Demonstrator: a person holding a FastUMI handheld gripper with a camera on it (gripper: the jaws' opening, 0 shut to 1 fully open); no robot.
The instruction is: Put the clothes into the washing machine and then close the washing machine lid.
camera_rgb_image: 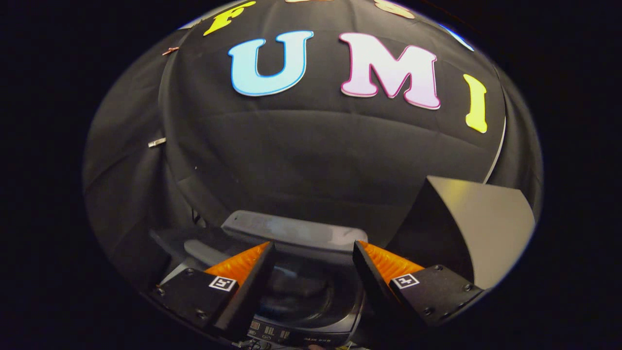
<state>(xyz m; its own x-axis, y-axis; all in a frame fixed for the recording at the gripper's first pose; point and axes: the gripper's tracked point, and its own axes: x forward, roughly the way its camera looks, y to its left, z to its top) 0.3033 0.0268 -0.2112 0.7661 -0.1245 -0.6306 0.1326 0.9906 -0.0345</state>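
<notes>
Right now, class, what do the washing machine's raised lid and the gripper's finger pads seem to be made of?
The lid looks like smooth grey plastic or painted metal, with a soft sheen. The finger pads of the open, empty hand-held gripper look like ribbed orange rubber, judging by fine ridges; the washing machine lies between them.

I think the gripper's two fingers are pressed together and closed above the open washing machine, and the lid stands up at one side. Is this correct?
Not quite. In the gripper view the gripper is open: its fingers stand well apart, nothing between them, with the drum of the washing machine seen through the gap. The rest holds: the machine is open and its lid stands raised at one side.
</notes>
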